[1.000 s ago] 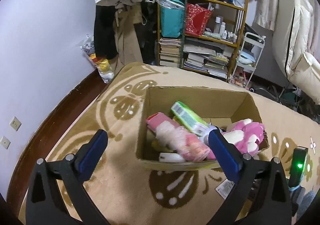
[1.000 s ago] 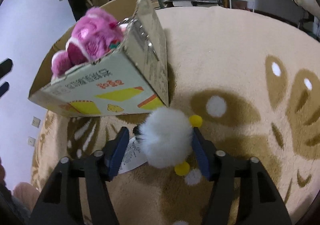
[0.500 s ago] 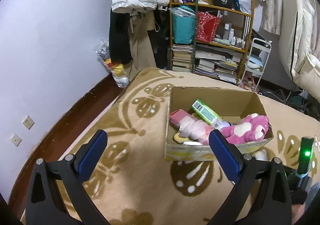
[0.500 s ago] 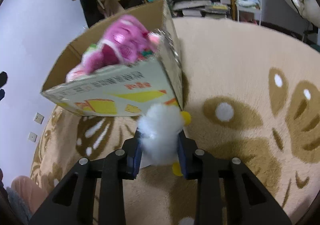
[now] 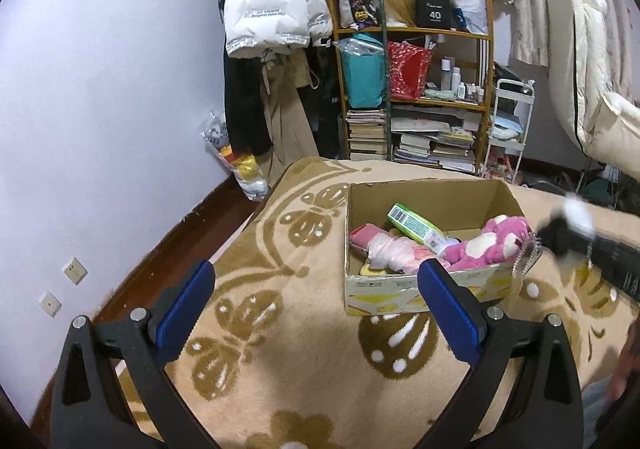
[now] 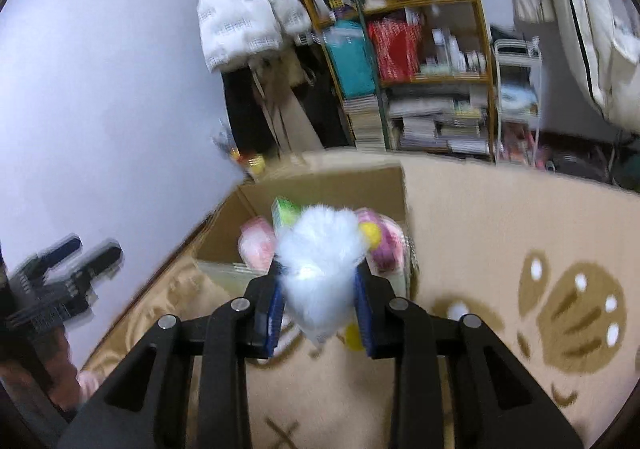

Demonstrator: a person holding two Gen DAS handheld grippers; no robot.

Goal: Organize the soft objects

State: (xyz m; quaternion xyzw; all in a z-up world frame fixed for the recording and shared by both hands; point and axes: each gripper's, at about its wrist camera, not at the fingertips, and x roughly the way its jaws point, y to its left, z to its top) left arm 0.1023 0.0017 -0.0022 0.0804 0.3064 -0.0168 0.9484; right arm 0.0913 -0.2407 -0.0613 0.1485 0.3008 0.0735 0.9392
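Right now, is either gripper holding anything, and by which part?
The right gripper pinches the white fluffy plush toy across its lower body. The left gripper is open and holds nothing.

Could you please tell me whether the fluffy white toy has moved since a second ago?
Yes. The fluffy white toy, clamped in the right gripper, has risen from the rug to above the cardboard box.

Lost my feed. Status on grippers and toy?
Right gripper shut on fluffy white plush toy, raised near open cardboard box. Left gripper open, empty. Nothing blocking the box.
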